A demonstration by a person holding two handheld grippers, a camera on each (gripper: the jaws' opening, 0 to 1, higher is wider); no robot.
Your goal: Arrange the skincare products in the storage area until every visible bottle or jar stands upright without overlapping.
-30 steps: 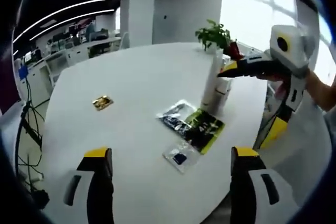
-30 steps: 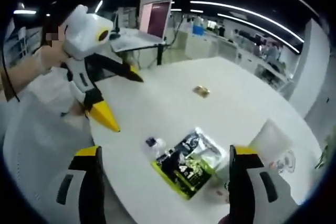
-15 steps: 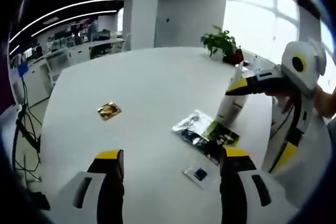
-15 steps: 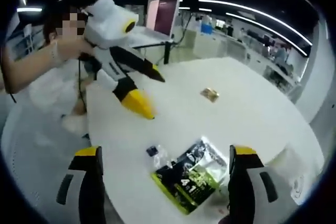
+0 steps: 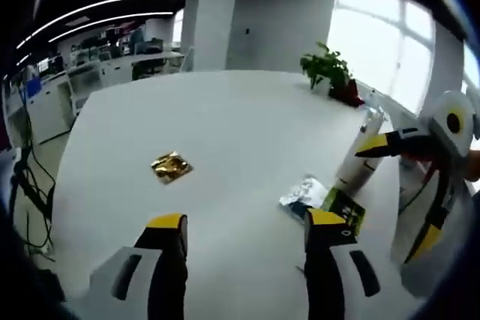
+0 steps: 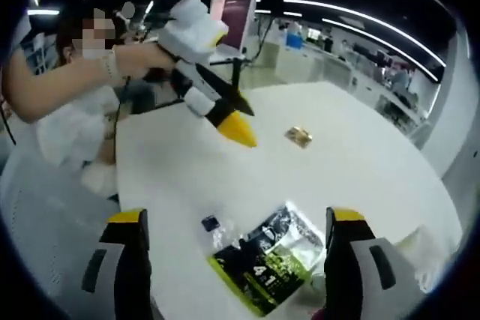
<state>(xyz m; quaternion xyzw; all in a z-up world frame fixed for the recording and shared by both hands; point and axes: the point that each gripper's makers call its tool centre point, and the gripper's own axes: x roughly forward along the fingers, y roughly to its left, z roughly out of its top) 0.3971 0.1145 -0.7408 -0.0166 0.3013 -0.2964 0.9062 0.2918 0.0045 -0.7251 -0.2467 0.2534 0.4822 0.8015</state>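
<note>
White round table [image 5: 225,133] carried the items. On the black-and-green sachet [image 6: 274,264] the print "4·1" was legible in the right gripper view; other wording was too small to read. A small clear packet with a dark blue square [image 6: 214,224] lay just beside it at 10 o'clock. A gold foil sachet [image 5: 171,166] lay apart, at 12 o'clock from the left gripper [image 5: 244,226], whose jaws stood apart and empty. A white bottle [image 5: 358,162] stood upright at 2 o'clock from that gripper, beside the silver-and-green sachets [image 5: 322,201]. The right gripper [image 6: 236,222] was spread wide, holding nothing, with the sachet between its jaws. A potted plant [image 5: 326,69] stood at the table's far edge.
</note>
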